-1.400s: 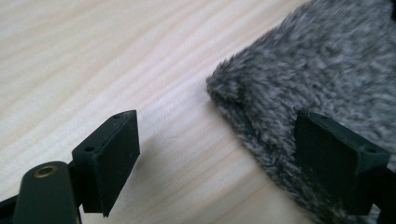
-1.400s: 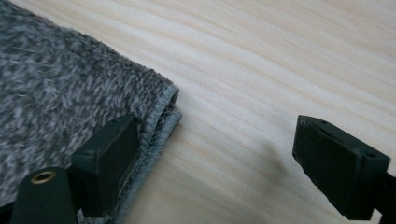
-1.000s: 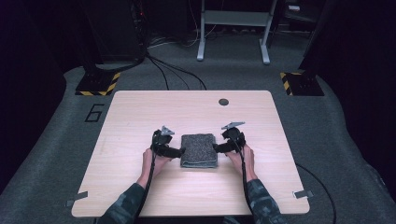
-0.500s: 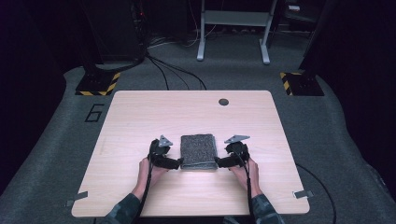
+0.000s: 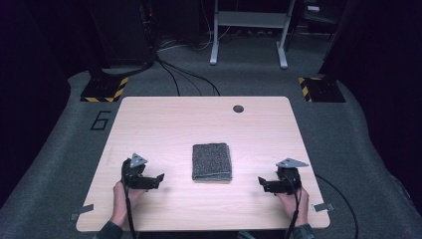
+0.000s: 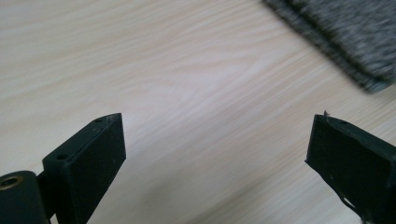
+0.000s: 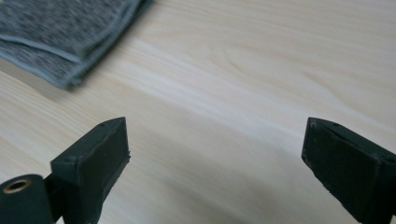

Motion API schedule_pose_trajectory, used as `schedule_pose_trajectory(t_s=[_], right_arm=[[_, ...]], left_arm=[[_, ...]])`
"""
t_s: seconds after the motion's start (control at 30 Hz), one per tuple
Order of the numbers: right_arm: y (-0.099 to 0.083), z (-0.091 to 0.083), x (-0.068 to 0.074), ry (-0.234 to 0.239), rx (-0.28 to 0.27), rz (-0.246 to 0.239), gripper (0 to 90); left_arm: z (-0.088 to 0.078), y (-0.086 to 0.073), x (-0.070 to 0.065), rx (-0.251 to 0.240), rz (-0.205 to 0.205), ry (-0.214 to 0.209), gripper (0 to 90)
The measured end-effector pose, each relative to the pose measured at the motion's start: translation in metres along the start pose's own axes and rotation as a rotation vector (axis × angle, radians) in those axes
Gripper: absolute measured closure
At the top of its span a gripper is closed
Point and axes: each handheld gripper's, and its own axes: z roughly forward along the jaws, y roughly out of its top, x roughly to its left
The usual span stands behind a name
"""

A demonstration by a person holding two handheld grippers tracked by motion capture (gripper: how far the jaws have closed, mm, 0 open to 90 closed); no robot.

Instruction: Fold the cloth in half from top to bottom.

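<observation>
Change since earlier frame: both grippers have drawn outward and back from the folded cloth, and their jaws have just been opening, nothing between them.
Table [image 5: 164, 124]: light wood-grain top, a small dark grommet [image 5: 238, 108] near the far edge.
Folded grey cloth [image 5: 212, 162]: lies flat at the table's middle, slightly nearer the person; a neat, nearly square packet, its slightly longer axis running from near edge to far edge, layered hems at the near side (one corner shows in each gripper view).
Left gripper [image 5: 158, 178]: near the front-left of the table, well apart from the cloth, jaws spread wide and empty, pointing inward toward the cloth.
Right gripper [image 5: 261, 183]: mirror position at front-right, jaws likewise wide and empty.
Stage, judged: fold looks finished, hands retreating.
Risk, judged: little remains; a trailing cable or a jaw swung back inward could snag the near hems and pull the top layer askew, spoiling the fold.
</observation>
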Motion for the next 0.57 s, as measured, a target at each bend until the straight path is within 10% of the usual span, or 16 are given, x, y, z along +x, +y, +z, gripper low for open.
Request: schedule_pose_trajectory(t_s=[0.33,0.57], right_arm=[[-0.046,-0.017,-0.042,-0.083,0.026,0.098,5.7],[-0.054,-0.016,-0.042,-0.131,0.011,0.029,3.2]], left_arm=[[-0.003,-0.030,0.023,0.038,-0.035,0.081,2.0],[-0.003,-0.036,0.022,0.005,-0.041,0.106,1.1]])
